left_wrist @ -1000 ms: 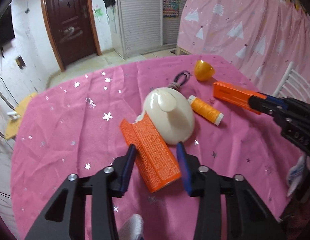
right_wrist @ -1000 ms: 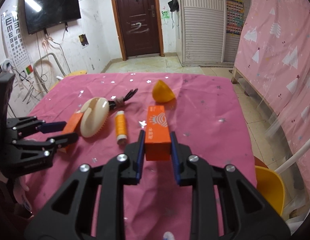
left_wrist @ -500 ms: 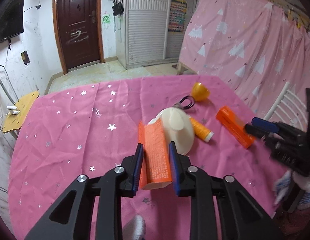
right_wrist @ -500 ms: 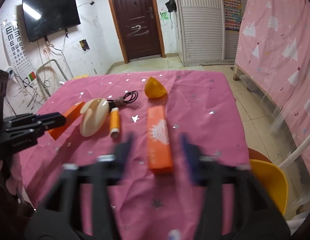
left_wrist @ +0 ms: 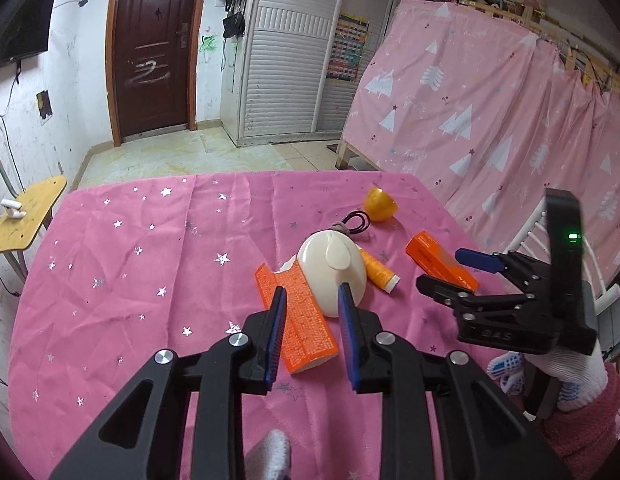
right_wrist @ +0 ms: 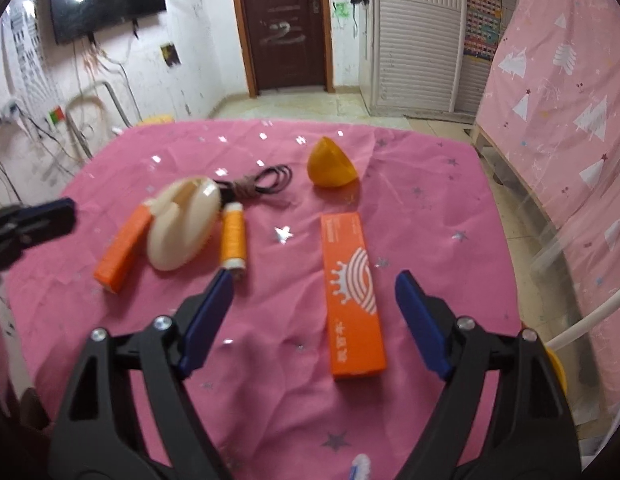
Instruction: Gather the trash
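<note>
An opened orange carton (left_wrist: 305,320) lies on the pink star cloth (left_wrist: 149,280), against a cream oval case (left_wrist: 334,268). My left gripper (left_wrist: 312,314) is open, raised above the carton, jaws either side of it. A second orange box (right_wrist: 354,296) lies flat further right; it also shows in the left wrist view (left_wrist: 440,266). My right gripper (right_wrist: 314,308) is open wide and empty, held above that box. An orange thread spool (right_wrist: 233,242), a black cord (right_wrist: 265,182) and an orange half shell (right_wrist: 330,164) lie nearby.
The table's right edge drops to a tiled floor, with a white chair (left_wrist: 542,232) and a yellow seat (right_wrist: 556,364) beside it. A pink curtain (left_wrist: 490,120) hangs at the right. A yellow stool (left_wrist: 25,216) stands left of the table.
My right gripper let go of the orange box, opened wide and pulled back. My left gripper closed around the opened carton half a second ago, then opened again and drew back upward.
</note>
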